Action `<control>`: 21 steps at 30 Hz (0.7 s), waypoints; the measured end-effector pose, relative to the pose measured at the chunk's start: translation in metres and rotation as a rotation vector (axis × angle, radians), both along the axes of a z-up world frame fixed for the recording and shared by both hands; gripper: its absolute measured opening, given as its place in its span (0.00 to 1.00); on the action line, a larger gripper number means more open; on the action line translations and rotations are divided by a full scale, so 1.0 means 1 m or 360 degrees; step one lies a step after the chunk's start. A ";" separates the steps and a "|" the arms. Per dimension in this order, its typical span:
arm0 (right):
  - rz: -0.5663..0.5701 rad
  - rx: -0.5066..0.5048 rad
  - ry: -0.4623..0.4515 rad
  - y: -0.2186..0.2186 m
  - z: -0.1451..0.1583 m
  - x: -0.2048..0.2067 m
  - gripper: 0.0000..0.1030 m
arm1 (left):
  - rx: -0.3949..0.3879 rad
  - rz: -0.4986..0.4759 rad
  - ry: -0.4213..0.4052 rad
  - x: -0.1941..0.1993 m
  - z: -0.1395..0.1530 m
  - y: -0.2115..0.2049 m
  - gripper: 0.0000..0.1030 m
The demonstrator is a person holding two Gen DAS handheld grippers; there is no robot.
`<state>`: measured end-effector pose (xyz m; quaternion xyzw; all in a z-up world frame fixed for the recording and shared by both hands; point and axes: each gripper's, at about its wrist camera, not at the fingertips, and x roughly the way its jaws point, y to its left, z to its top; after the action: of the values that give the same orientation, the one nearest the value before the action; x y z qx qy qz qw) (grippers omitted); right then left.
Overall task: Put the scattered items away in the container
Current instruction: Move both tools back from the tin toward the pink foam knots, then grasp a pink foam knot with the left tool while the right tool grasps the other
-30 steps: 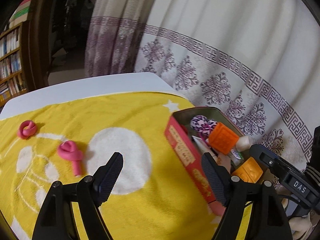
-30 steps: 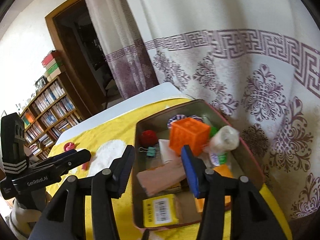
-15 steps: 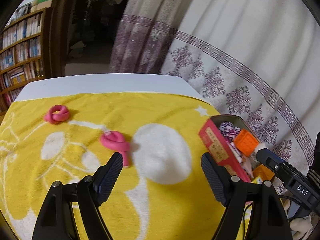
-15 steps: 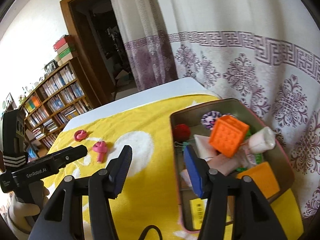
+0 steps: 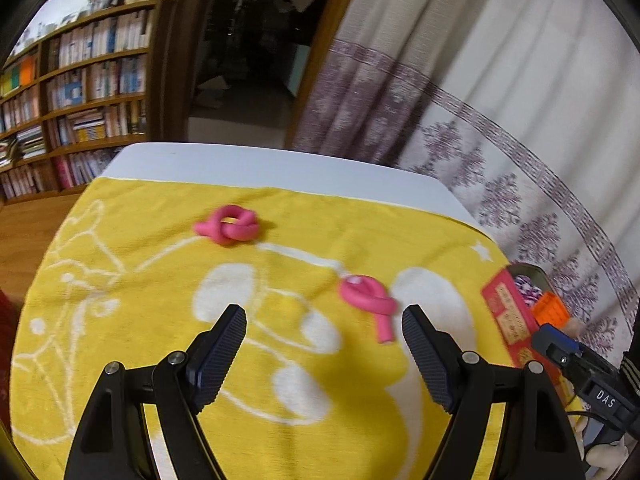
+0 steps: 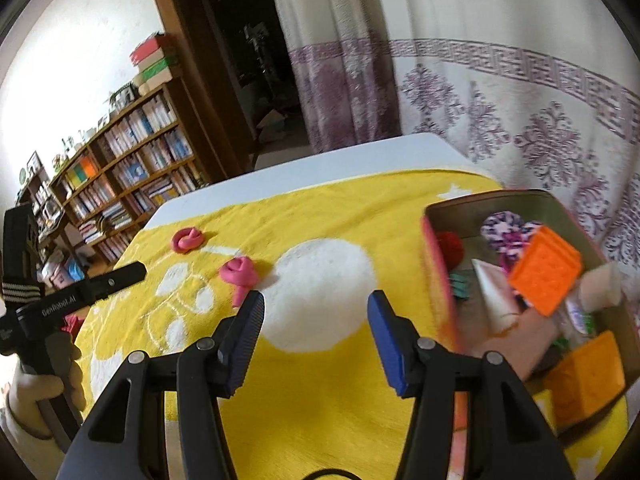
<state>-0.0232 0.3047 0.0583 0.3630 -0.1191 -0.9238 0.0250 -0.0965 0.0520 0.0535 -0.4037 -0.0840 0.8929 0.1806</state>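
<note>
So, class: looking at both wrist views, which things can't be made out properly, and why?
- Tin, left wrist view: contents mostly cut off by its red wall and the right gripper.
- Items low in the tin, right wrist view: motion-blurred, overlapped by the orange block.
- Book titles: too small.

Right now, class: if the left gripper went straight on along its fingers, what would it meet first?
Probably the bare yellow towel; the left gripper is open and empty, the nearer pink knot slightly right.

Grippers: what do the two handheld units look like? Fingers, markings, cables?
Both are black, with angular frames and round silver pivot bolts. Left gripper: dark ribbed pads, white "GenRobot.AI" lettering, white stripes. Right gripper: blue-backed pads, "DAS" label, thin black cable. Light gloves on both hands.
</note>
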 end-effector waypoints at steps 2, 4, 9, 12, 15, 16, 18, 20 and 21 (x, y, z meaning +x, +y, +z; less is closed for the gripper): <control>0.0051 0.0005 -0.0022 -0.012 -0.004 -0.010 0.56 | -0.0008 0.0038 -0.0001 -0.003 -0.001 -0.011 0.80; 0.0102 0.0017 -0.0043 -0.023 -0.009 -0.019 0.56 | -0.0017 0.0065 -0.0007 -0.008 -0.002 -0.021 0.80; 0.0238 0.0038 -0.0118 -0.053 -0.024 -0.047 0.56 | -0.0055 0.0085 -0.0012 -0.016 -0.006 -0.032 0.80; 0.0291 0.0064 -0.0153 -0.067 -0.034 -0.065 0.56 | -0.0091 0.0088 -0.0022 -0.023 -0.010 -0.034 0.80; 0.0330 0.0095 -0.0185 -0.078 -0.043 -0.084 0.56 | -0.0129 0.0095 -0.0033 -0.035 -0.017 -0.036 0.80; 0.0337 0.0100 -0.0200 -0.080 -0.047 -0.091 0.56 | -0.0139 0.0097 -0.0040 -0.040 -0.020 -0.037 0.80; 0.0354 0.0099 -0.0233 -0.085 -0.053 -0.103 0.56 | -0.0162 0.0097 -0.0042 -0.048 -0.025 -0.037 0.80; 0.0370 0.0109 -0.0258 -0.088 -0.058 -0.114 0.56 | -0.0184 0.0096 -0.0030 -0.058 -0.031 -0.037 0.80; 0.0377 0.0119 -0.0266 -0.092 -0.061 -0.118 0.56 | -0.0196 0.0098 -0.0028 -0.064 -0.035 -0.036 0.80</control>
<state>-0.1414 0.2132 -0.0031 0.4508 -0.0427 -0.8847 0.1102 -0.1608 0.0158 0.0189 -0.4192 -0.0429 0.8979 0.1273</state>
